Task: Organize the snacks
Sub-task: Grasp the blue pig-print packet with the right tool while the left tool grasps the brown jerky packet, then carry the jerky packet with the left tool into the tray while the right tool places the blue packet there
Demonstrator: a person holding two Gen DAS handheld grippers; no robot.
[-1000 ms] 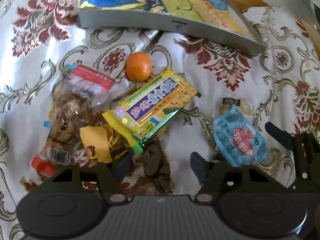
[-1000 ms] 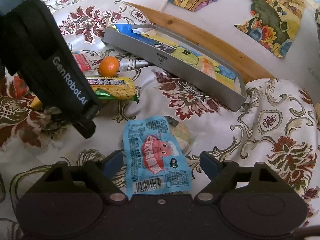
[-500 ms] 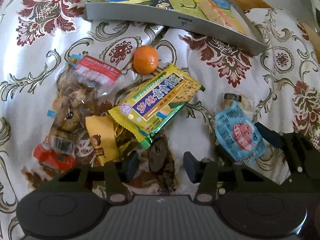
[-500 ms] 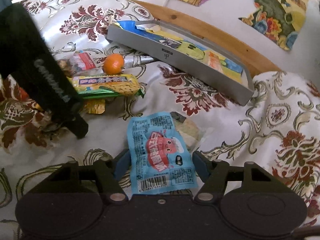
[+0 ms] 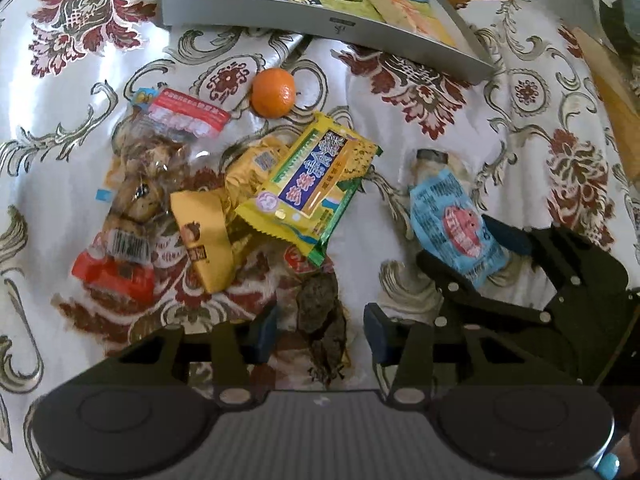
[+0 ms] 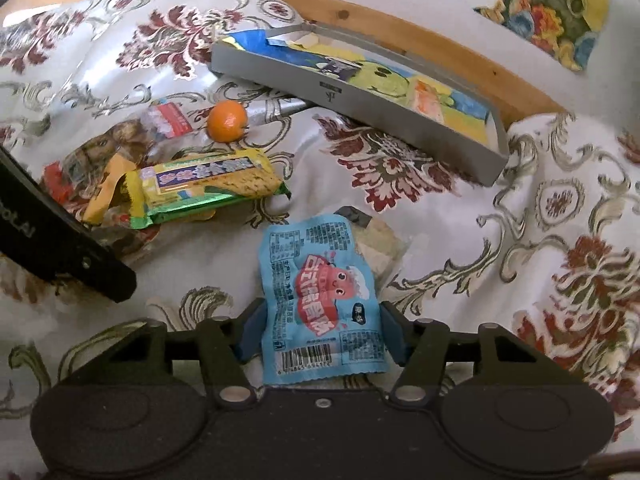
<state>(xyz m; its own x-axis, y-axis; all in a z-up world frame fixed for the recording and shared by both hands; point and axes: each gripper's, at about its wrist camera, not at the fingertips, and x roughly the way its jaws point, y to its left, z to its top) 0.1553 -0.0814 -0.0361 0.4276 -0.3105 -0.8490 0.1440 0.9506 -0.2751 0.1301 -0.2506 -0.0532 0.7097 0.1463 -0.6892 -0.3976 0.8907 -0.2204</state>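
Observation:
My right gripper [image 6: 322, 334] is shut on a light blue snack packet [image 6: 320, 288], with a pad on each side edge. The left wrist view shows the same packet [image 5: 452, 220] between those fingers [image 5: 440, 268]. My left gripper [image 5: 319, 332] is open and straddles a dark brown wrapped snack [image 5: 320, 320] lying on the cloth, with gaps on both sides. Beyond it lie a yellow-green biscuit packet [image 5: 310, 196], a golden packet [image 5: 204, 244], a clear bag of cookies [image 5: 140, 184] and an orange [image 5: 273, 92]. A grey tray [image 5: 320, 20] with colourful packets stands behind.
A floral white tablecloth [image 6: 560, 200] covers the table, and bare wood [image 6: 400, 36] shows behind the tray [image 6: 360, 96]. A pale snack [image 6: 380, 248] lies partly under the blue packet. The left gripper's black body [image 6: 60, 248] crosses the left side of the right wrist view.
Both grippers have narrowed. The right one's fingers closed onto the blue packet's sides. The left one drew in around the dark snack and pulled back slightly.

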